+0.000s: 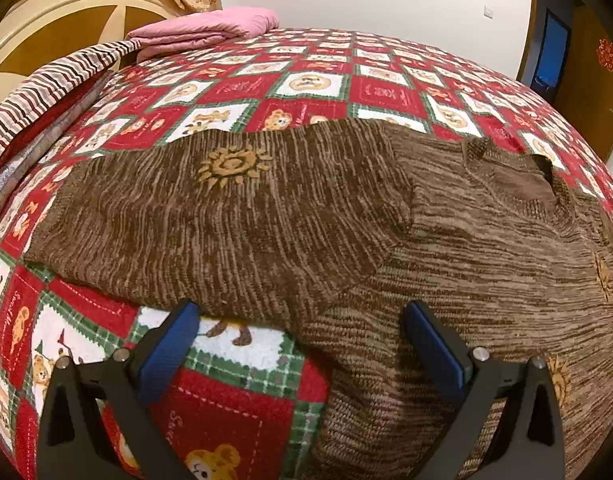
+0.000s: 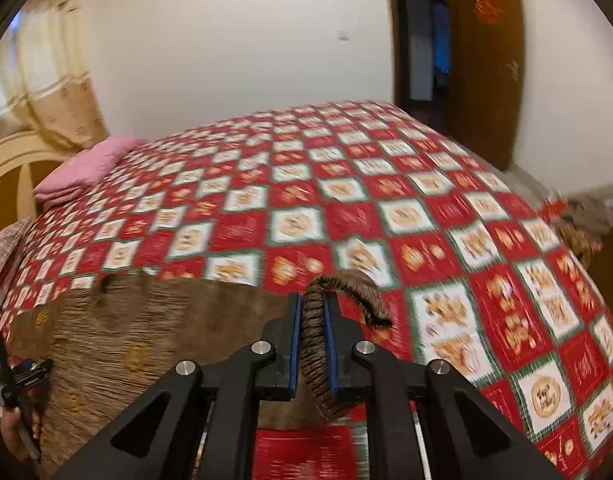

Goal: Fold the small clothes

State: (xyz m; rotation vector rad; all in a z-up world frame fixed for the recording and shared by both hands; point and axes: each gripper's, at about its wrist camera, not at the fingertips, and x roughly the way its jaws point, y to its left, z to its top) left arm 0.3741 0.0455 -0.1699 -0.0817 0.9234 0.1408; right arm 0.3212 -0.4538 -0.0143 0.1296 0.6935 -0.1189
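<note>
A brown knit sweater with small orange sun motifs lies on a red, white and green checked bedspread, one sleeve folded across its body. My left gripper is open and empty, low over the sweater's near edge. My right gripper is shut on the sweater's ribbed cuff, which arches up between the blue pads and curls over to the right. The sweater's body lies to the left in the right wrist view. The left gripper's body shows there at the far left.
A folded pink blanket lies at the bed's far left by a cream headboard. A striped cloth runs along the left edge. A brown door stands open beyond the bed. Something brown lies off the bed's right edge.
</note>
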